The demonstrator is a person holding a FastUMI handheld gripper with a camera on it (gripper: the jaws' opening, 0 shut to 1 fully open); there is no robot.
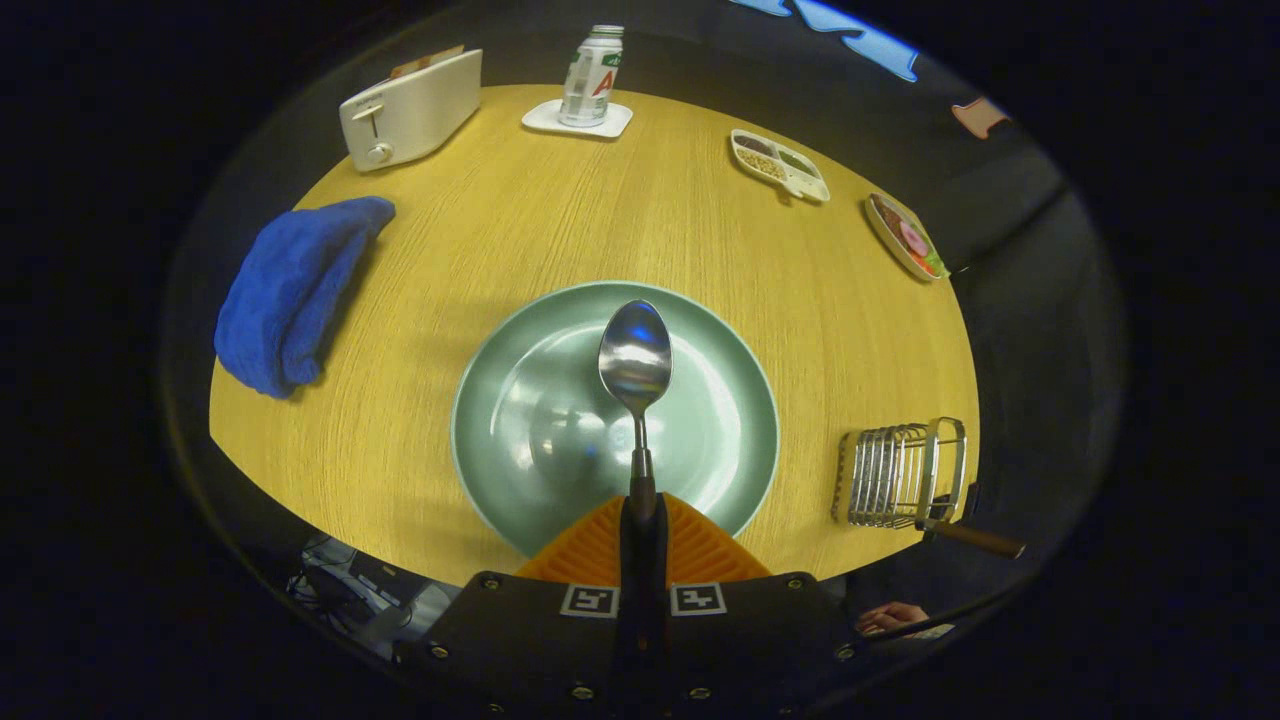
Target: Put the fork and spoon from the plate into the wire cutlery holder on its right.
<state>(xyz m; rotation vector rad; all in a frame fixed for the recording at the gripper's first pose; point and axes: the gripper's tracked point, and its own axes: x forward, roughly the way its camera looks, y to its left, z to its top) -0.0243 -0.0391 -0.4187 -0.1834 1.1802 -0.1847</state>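
The tongs (641,520) are clenched on the dark handle of the spoon (635,352), both fingers pressing it from either side, so that the bowl of the spoon stands out ahead of them over the green plate (510,480). The spoon appears lifted clear of the plate rather than resting on it, though the view from behind the fingers leaves that a judgement. The plate itself holds nothing else that I can see: no fork lies on it.

To the right of the plate, near the table's (450,250) near-right edge, stands the wire cutlery holder (895,475). A dark handle with a brown end sticks out from its near side toward the right; this is probably the fork, already dropped in, but its head is hidden among the wires and I cannot be sure.

If that is so, half the task is done. What is left is to carry the spoon right from above the plate to the holder, lower it between the wires, and release it.
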